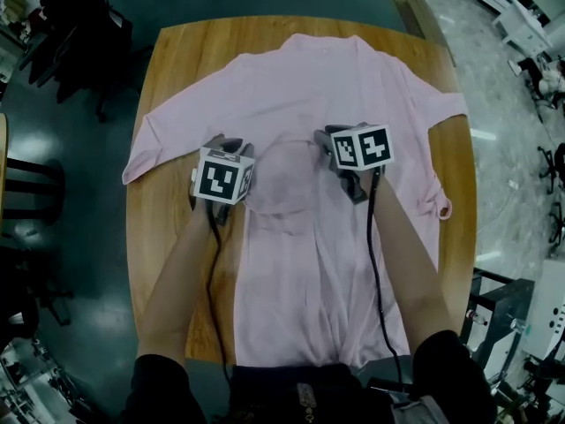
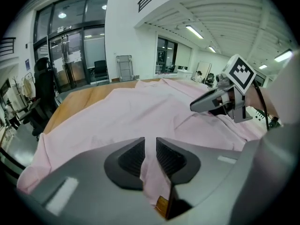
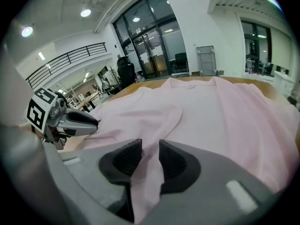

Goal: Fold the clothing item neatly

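A pale pink short-sleeved shirt [image 1: 300, 87] lies spread on the round wooden table [image 1: 177, 69], collar at the far side, with its near hem hanging over the front edge. Mid-shirt, a raised fold of cloth [image 1: 282, 179] bulges between the two grippers. My left gripper [image 1: 228, 144] sits at the fold's left; in the left gripper view [image 2: 150, 150] its jaws stand slightly apart with slack pink cloth in the gap. My right gripper [image 1: 325, 141] is at the fold's right, and in its own view [image 3: 150, 153] it is open, with cloth lying loose between the pads.
Bare wood shows at the table's left and right edges beside the sleeves [image 1: 146, 144]. Black cables [image 1: 378, 237] run back from both grippers over the shirt. Dark chairs [image 1: 79, 25] stand left of the table and metal equipment [image 1: 521, 325] at the right.
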`<action>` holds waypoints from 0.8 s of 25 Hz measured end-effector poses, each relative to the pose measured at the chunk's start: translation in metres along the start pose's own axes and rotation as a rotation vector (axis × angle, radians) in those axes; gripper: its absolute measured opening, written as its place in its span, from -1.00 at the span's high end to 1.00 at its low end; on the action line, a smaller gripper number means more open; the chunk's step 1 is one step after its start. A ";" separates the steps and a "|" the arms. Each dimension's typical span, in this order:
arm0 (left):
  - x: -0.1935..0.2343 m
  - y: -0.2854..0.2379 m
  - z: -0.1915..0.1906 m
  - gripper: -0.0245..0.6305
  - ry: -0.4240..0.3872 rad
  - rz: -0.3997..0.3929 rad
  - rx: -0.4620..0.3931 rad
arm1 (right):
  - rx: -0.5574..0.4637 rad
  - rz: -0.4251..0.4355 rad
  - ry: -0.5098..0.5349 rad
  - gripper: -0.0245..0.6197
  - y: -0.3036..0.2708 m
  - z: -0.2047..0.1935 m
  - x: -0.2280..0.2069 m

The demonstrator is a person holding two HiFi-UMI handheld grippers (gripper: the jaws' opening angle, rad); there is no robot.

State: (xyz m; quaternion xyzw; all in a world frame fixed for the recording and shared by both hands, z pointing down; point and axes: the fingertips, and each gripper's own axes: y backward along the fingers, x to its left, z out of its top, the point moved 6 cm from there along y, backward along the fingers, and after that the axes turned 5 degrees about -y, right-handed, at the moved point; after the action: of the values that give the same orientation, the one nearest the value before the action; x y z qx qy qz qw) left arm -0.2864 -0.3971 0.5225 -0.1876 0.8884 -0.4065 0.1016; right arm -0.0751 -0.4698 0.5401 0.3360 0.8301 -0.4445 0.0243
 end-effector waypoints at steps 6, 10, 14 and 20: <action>-0.002 -0.014 -0.018 0.67 0.030 0.005 0.053 | 0.048 0.020 -0.012 0.51 -0.009 -0.011 0.012; 0.000 -0.014 -0.022 0.67 0.051 0.010 0.055 | 0.055 0.010 -0.010 0.78 -0.008 -0.013 0.012; 0.013 -0.010 -0.017 0.86 0.016 0.084 0.042 | 0.047 -0.018 0.014 0.87 0.003 -0.006 0.002; 0.012 -0.008 -0.019 0.86 0.018 0.086 0.061 | 0.045 -0.086 0.092 0.87 0.022 0.010 -0.019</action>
State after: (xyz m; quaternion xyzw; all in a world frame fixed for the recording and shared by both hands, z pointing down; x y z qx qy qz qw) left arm -0.3015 -0.3937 0.5412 -0.1424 0.8836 -0.4304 0.1167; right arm -0.0501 -0.4790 0.5247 0.3204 0.8338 -0.4478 -0.0406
